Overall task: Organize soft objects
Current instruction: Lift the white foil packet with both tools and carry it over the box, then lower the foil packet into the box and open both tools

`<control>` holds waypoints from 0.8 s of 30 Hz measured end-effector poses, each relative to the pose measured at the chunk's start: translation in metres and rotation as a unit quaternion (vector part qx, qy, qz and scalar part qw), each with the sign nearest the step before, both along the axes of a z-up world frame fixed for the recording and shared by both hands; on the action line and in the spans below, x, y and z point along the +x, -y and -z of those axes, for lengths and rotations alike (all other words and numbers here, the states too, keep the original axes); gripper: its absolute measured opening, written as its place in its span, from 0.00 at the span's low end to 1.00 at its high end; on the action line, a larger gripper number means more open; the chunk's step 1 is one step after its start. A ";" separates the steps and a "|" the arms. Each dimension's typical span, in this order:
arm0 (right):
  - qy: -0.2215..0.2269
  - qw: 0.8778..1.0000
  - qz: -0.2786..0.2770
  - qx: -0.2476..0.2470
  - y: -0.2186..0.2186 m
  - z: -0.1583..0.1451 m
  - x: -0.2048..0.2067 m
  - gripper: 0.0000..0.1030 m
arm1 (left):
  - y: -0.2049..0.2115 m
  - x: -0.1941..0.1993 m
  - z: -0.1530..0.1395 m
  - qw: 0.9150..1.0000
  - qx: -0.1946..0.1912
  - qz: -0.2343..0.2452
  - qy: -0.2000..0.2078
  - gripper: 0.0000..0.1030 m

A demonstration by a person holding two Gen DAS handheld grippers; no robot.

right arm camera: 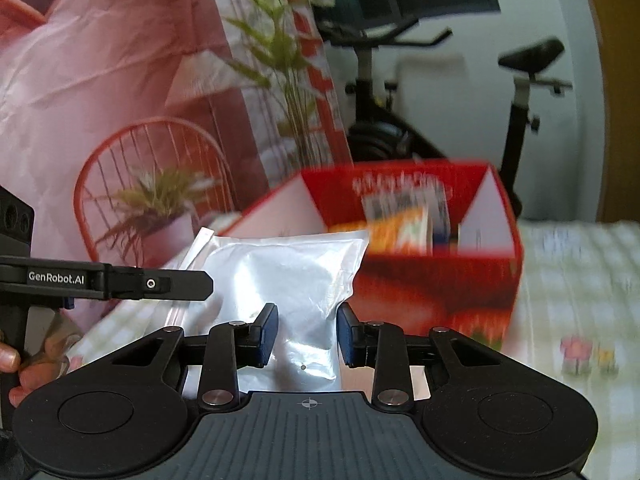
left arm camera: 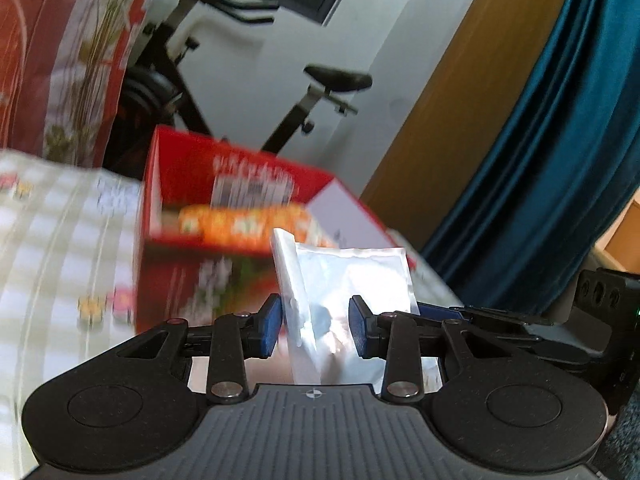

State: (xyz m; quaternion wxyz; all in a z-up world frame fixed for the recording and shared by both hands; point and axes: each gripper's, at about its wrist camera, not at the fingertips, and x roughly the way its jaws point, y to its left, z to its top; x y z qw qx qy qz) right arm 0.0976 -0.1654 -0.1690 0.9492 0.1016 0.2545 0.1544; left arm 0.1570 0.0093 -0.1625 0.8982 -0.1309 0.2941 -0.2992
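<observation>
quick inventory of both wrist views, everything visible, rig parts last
silver pouch: 1, shiny foil, between the pads of both grippers, raised in front of the box
red box: 1, red with white inner flaps, open top, on the checked cloth
packets in box: count unclear (blurred), orange and white-blue, inside the box
checked cloth: 1, pale check with small flower prints, under the box
exercise bike: 1, black, behind the box
printed backdrop: 1, pink-red with plants and chair, left
curtain: 1, teal, right
left gripper: black, blue pads, on pouch
right gripper: same, on pouch
hand: 1, lower left edge
</observation>
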 end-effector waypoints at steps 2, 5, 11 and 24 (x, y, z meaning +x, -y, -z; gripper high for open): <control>0.014 1.000 0.002 -0.003 0.003 -0.011 0.015 0.29 | 0.002 0.014 -0.007 1.000 0.000 -0.001 0.008 0.37; 0.024 1.000 0.007 -0.001 0.007 -0.021 0.040 0.28 | 0.005 0.037 -0.016 1.000 -0.002 -0.005 0.013 0.37; 0.040 0.999 0.015 -0.018 0.005 -0.031 0.085 0.28 | 0.006 0.071 -0.023 1.000 0.007 -0.016 0.026 0.37; 0.005 0.999 0.006 -0.032 0.002 0.001 0.155 0.28 | 0.006 0.118 -0.001 0.998 0.056 -0.032 -0.005 0.37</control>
